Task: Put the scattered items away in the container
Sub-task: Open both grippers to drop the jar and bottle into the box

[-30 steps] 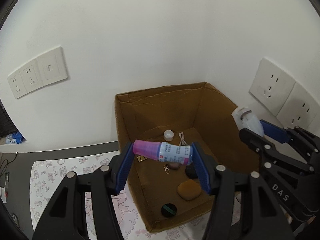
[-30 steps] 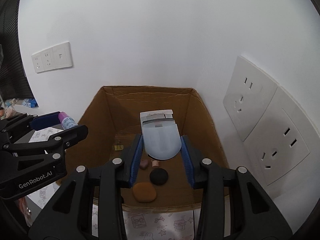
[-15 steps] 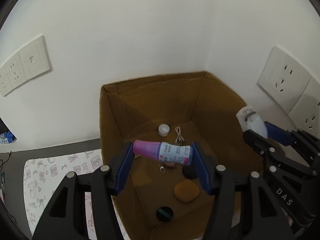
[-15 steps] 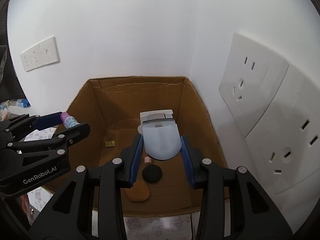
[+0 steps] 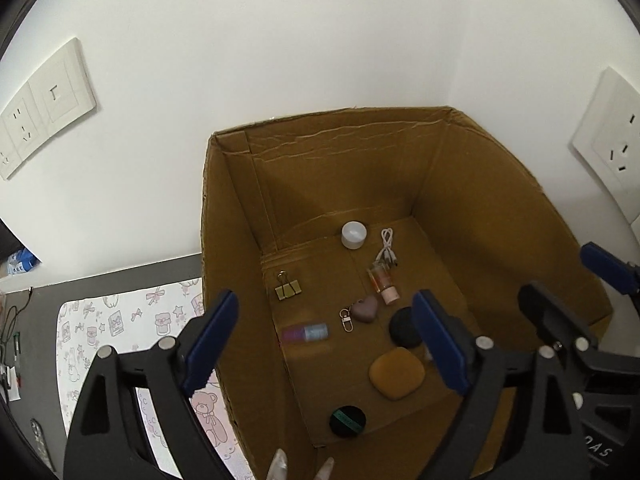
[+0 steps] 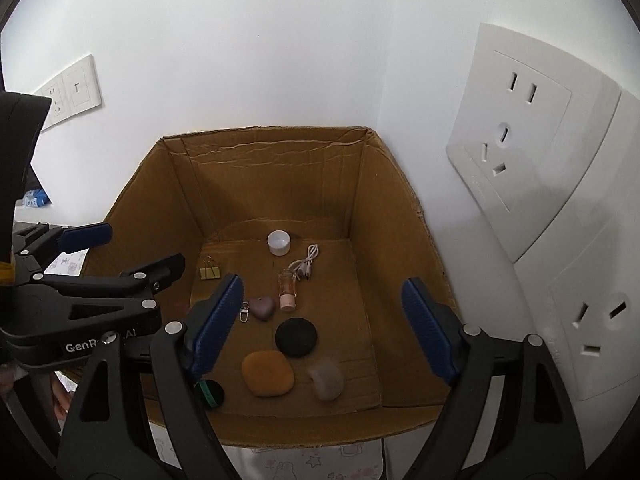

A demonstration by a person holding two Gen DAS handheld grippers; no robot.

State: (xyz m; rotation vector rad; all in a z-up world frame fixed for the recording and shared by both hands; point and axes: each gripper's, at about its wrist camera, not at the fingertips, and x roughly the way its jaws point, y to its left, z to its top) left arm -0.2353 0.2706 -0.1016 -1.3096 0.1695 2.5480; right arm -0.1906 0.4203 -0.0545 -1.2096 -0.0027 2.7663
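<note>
The pink-and-blue bottle (image 5: 305, 333) lies blurred on its side on the floor of the cardboard box (image 5: 500, 184), left of the heart keyring (image 5: 363, 309). Both the left gripper (image 5: 326, 346) and the right gripper (image 6: 322, 326) hang over the box, jaws wide and empty. Best lift both straight up, clear of the box walls.

- Right gripper (image 6: 322, 324), jaws wide apart and holding nothing, hangs above a cardboard box (image 6: 396, 184) set in a white wall corner.
- On the box floor: white cap (image 6: 279, 242), cable (image 6: 306, 264), binder clip (image 6: 210, 270), small bottle (image 6: 287, 289), heart keychain (image 6: 261, 307), black disc (image 6: 296, 337), tan pouch (image 6: 267, 373), blurred grey object (image 6: 326, 380).
- Left gripper (image 6: 120, 252), also open, reaches in from the left.
- Wall sockets (image 6: 516, 120) flank the box on the right.
</note>
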